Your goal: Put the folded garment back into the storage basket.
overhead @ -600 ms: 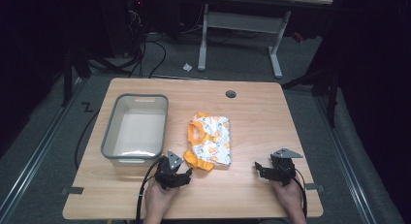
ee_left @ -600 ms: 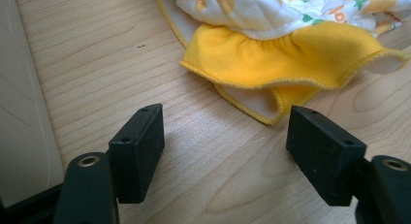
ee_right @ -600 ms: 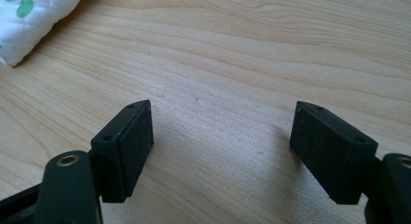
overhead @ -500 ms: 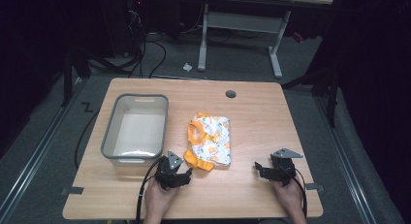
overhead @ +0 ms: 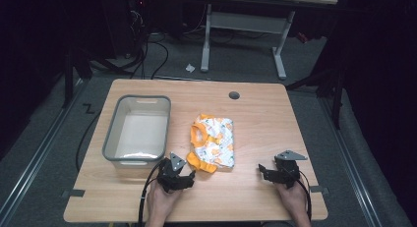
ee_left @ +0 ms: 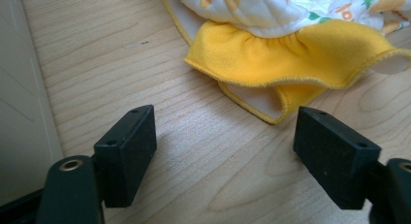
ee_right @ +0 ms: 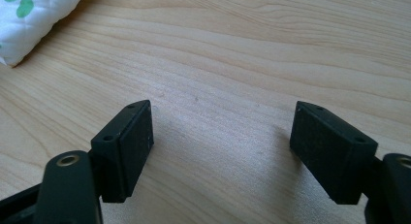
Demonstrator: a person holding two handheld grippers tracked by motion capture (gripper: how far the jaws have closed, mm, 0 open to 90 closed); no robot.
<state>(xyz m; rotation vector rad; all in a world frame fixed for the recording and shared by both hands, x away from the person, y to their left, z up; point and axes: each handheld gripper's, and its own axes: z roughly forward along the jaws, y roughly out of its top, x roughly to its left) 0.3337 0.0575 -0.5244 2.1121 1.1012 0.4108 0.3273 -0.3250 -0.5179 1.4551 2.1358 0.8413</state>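
**One garment, one bin, two grippers on one table**

A single folded garment (overhead: 214, 141), white with orange trim, lies on one wooden table (overhead: 255, 114). One grey bin (overhead: 137, 131) sits beside it. Two hand-held grippers are at the near edge: one left gripper (overhead: 189, 174) and one right gripper (overhead: 263, 170), each with two black jaws. One round hole (overhead: 234, 95) marks the tabletop. Two hands hold the tools.
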